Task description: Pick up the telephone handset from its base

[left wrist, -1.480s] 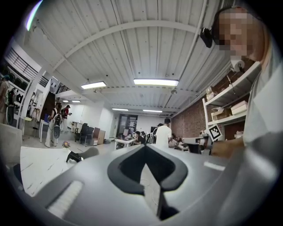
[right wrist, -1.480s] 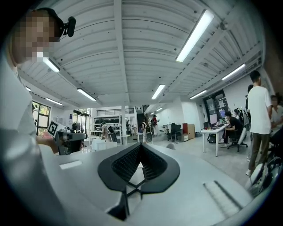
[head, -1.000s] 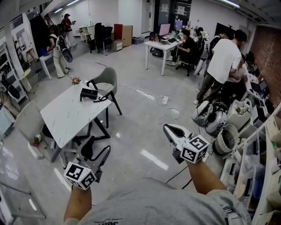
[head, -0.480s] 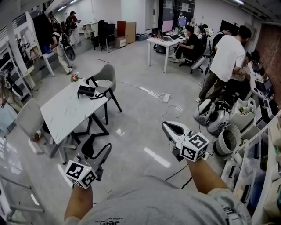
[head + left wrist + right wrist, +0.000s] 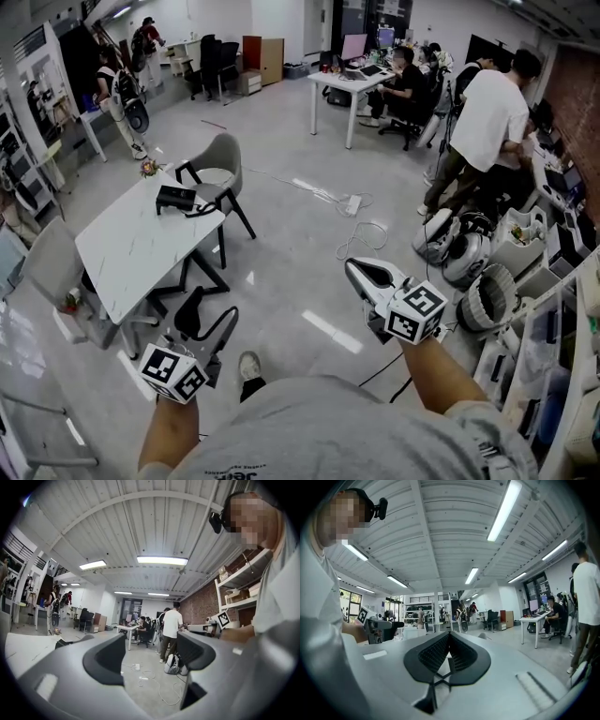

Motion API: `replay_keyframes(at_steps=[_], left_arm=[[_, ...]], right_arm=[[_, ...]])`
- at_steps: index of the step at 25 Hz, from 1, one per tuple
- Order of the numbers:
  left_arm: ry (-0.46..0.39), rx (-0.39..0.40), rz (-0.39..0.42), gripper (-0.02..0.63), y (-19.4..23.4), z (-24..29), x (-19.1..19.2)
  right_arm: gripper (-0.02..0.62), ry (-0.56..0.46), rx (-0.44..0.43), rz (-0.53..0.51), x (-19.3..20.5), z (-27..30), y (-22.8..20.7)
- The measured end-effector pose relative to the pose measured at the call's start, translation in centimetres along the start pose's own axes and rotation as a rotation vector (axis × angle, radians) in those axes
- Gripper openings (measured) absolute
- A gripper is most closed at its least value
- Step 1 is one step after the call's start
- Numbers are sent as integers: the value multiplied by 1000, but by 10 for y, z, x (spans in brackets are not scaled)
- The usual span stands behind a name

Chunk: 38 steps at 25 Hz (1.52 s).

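Observation:
The black telephone (image 5: 176, 198), handset lying on its base, sits near the far end of a white marble-look table (image 5: 131, 248) at the left of the head view. Both grippers are held in the air well short of the table, over the floor. My left gripper (image 5: 208, 323) is open with nothing between its jaws. The left gripper view looks through that gap (image 5: 150, 653) at the room, and a dark shape on the table, probably the telephone (image 5: 62, 643), shows far off at the left. My right gripper (image 5: 364, 275) is shut and empty, its pads meeting (image 5: 449, 651).
A grey chair (image 5: 220, 167) stands at the table's far side and another (image 5: 49, 264) at its left. A power strip and cables (image 5: 354, 208) lie on the floor. A person in a white shirt (image 5: 483, 122) stands at the right by shelves and equipment (image 5: 450, 251).
The view has shifted slightly as the person steps forward, and a shoe now shows below the left gripper. Both grippers keep their pose and state.

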<state>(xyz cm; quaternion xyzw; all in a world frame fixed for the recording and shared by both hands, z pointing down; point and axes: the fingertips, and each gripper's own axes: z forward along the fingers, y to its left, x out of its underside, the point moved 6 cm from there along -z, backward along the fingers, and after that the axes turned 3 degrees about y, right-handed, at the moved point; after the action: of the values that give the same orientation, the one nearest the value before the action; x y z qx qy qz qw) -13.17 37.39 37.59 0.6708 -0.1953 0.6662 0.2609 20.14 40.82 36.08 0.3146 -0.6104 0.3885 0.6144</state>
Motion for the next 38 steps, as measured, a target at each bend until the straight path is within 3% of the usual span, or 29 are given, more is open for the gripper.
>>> replay_keyframes(at_steps=[5,12,19,24,30,38], left_arm=[[-14,69,-27,374,87,50,2],[-15,167,-2,374,234,117,-37],[-6,195,10,374,351,165,-56],[10,197,-1,374,392,201,-54],[38,189,-11,374,411,254,-49],[55,102,7,374,417,364,-40]], right_arm=[[5,3,58,-6,-1,76,-29],[5,-38,108,-19,-39,226,-44],[5,-59,129,-13,-55,338,-72],[5,-26,147,-11,-49,373,-99],[5,-4,143,22,-40,399,-153],[5,-14,46,40,-38,448,-283]])
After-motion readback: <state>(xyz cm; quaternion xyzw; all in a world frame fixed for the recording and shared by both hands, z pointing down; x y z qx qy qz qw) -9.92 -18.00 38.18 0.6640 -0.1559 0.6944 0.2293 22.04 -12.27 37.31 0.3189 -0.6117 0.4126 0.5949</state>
